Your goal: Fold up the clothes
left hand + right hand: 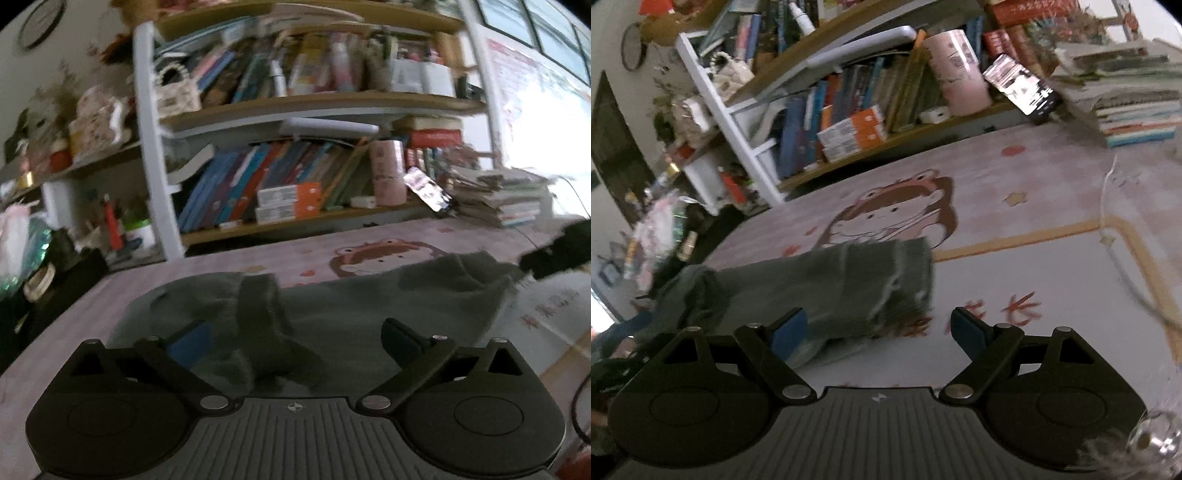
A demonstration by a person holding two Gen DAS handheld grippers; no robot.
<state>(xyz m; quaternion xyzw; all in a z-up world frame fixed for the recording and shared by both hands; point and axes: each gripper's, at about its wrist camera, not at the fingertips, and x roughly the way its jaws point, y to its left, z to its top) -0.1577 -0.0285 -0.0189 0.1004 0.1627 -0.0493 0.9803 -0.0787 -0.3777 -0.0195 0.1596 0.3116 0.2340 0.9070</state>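
**Ana:** Both sets of jaws are spread wide with nothing clamped. The left gripper (295, 339) hangs over the grey garment (332, 314), cloth under the gap but neither pad pressing on it. The right gripper (879, 332) has its left pad over the garment's near edge and its right pad over bare mat.

**Ben:** Where does the garment lie?

**Ana:** On the pink cartoon mat (1015, 192), on the near side of the printed cartoon face (897, 214), its far edge reaching the face's chin. The bookshelf (314, 177) is well beyond it.

**Ben:** Which step, would you say?

**Ana:** Between folds, I'd judge. The piece looks doubled into a thick band with frayed hems at one end, and nobody is holding it.

**Ben:** Its orientation?

**Ana:** The long axis runs across the mat, roughly parallel to the shelf front. In the right wrist view the frayed end (908, 280) points right, under the face; the bunched end trails left.

**Ben:** Next move?

**Ana:** Probably each gripper pinches an end or corner, taking all layers, then carries one end over the other. The blur makes the layer count uncertain.
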